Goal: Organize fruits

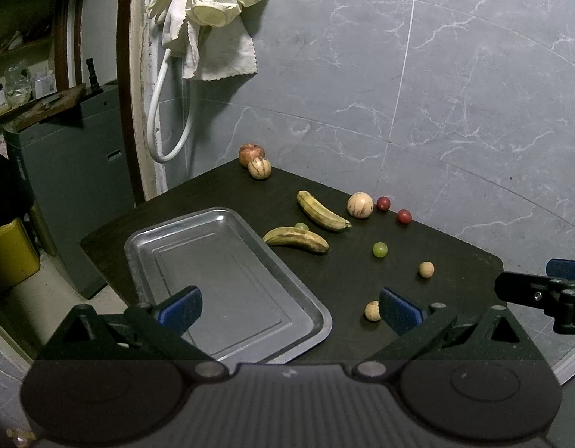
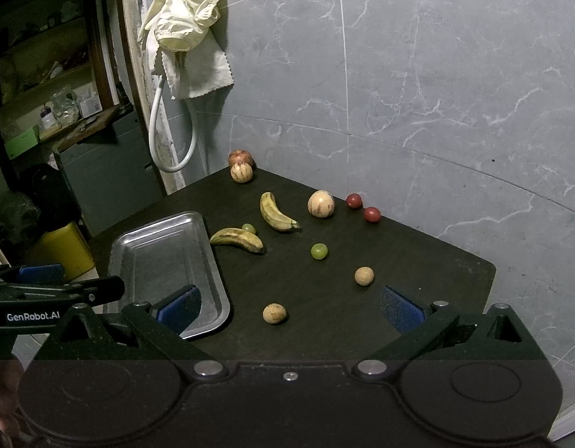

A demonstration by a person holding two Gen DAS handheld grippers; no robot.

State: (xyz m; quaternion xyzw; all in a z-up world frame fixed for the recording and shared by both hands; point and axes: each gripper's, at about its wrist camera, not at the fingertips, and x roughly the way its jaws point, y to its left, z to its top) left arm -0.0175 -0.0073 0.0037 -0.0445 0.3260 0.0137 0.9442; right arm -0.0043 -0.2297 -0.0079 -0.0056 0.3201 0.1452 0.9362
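One marking can be read. In the right wrist view, at the left edge of the frame a little below the middle, the white lettering "GenRobot.AI" stands on the black side of the left gripper (image 2: 100,289), which reaches in from the left border.

Small packages on the shelf (image 2: 63,112) in the upper left of the same view carry labels, but these are too small and blurred to read. The left wrist view shows similar packages at its left edge, equally illegible. A small pale mark sits on the ribbed grey body of the gripper at the bottom centre of that view; it cannot be made out.
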